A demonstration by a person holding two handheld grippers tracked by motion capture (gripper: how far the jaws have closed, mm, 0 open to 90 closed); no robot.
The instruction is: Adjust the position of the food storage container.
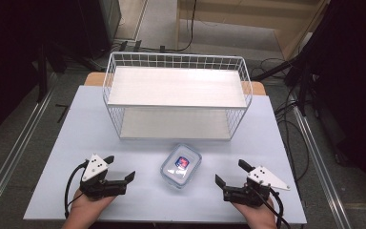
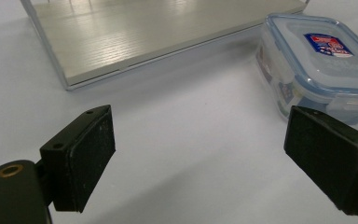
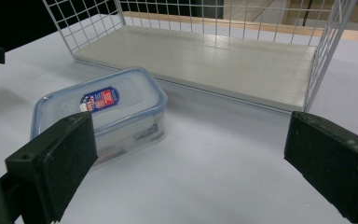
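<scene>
Clear plastic with a blue-rimmed lid: the food container (image 1: pixel 181 166) sits at the lower centre of the high view, on the pale table (image 1: pixel 66 143), just in front of the white wire shelf rack (image 1: pixel 176 90) that fills the upper middle. The left gripper (image 1: pixel 122 172) is at the lower left and the right gripper (image 1: pixel 228 173) at the lower right, each well apart from the container, which lies between them. Judging from this, the work has hardly begun: the box is untouched, the rack's two boards are bare, and the reach, the grasp and any placing are all left to do.

In the left gripper view, the container (image 2: pixel 317 65) is at the upper right, past the right-hand pad, and not between the jaws. The pads (image 2: pixel 91 156) stand wide apart over bare table, holding and touching nothing. The rack's lower board (image 2: pixel 135 37) runs across the top.

In the right gripper view, the container (image 3: pixel 105 112) lies at centre left, beyond the left pad (image 3: pixel 65 158), which overlaps it in the frame but looks nearer the camera than the box. The jaws are spread wide with nothing gripped. The rack (image 3: pixel 214 56) spans the top of the frame.
</scene>
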